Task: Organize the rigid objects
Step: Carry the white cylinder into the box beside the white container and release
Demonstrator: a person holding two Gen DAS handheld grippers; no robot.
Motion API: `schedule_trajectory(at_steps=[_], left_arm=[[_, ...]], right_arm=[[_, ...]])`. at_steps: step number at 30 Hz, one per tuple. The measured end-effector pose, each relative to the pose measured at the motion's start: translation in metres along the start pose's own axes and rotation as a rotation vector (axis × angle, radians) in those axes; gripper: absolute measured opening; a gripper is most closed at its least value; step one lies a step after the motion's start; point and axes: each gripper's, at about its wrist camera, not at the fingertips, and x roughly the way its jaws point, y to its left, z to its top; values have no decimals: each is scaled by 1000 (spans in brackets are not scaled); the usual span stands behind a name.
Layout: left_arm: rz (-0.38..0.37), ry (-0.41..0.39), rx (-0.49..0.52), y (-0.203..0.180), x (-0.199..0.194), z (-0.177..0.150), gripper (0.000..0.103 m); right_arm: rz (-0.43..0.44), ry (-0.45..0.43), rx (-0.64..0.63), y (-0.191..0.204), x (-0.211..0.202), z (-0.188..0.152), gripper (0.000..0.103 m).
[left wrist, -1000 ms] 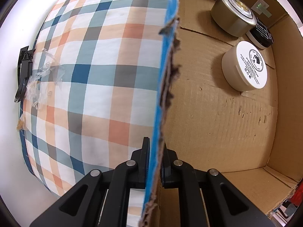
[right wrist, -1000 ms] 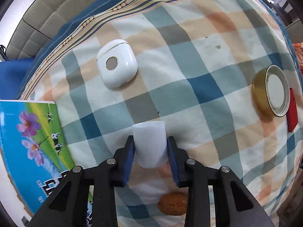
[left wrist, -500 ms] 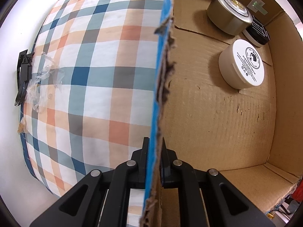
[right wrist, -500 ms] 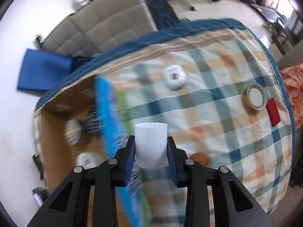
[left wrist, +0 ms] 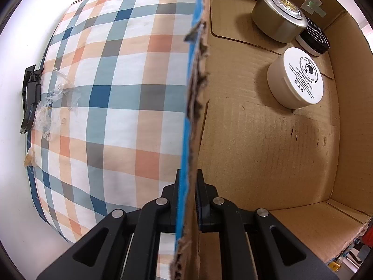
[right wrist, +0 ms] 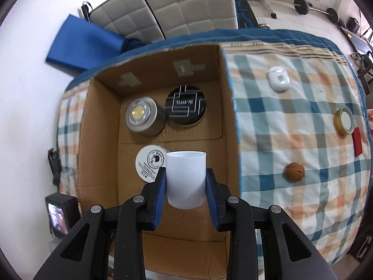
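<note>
Cardboard box (right wrist: 233, 121) on the checked bed cover (right wrist: 291, 144) is the landmark: three round tins already sit on its floor, a silver tin (right wrist: 141, 116) and a black tin (right wrist: 185, 105) at the far wall, a white tin (left wrist: 296, 78) nearer the middle. The right gripper (right wrist: 186, 186) has its fingers clamped on a white cup (right wrist: 186, 178), held above the box's open top (not yet lowered in). Outside the box lie a walnut (right wrist: 294, 171), a gold lid (right wrist: 345, 123), a white case (right wrist: 278, 78) and a red piece (right wrist: 357, 141), so sorting looks about half done. Only the left view shows the left gripper (left wrist: 187, 184) pinching the box wall shut-fingered; only the right view shows the leftover items.
</note>
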Motion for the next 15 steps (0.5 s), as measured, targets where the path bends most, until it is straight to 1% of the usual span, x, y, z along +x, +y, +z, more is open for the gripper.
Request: schedule_trajectory(at_steps=[4,9,11,13,15], left_arm=[[-2,-1,-4,1,-2,0,6],[-8,-3,-9,4,-5,-1,6],[-9,-4,-9,6,-6,-1,6],[-9,-4,-8,7,-5,-2,6],[-11,-5,-8,9,-6,-2,6]], right_arm=[[-15,23,-6,1,18,2,34],[-26,29,-15,3,28,6,34],[-21,49,-3,3,34,8,35],[-36,62,-6,4,37,9,36],[-31,81,6,2,39,9,48]])
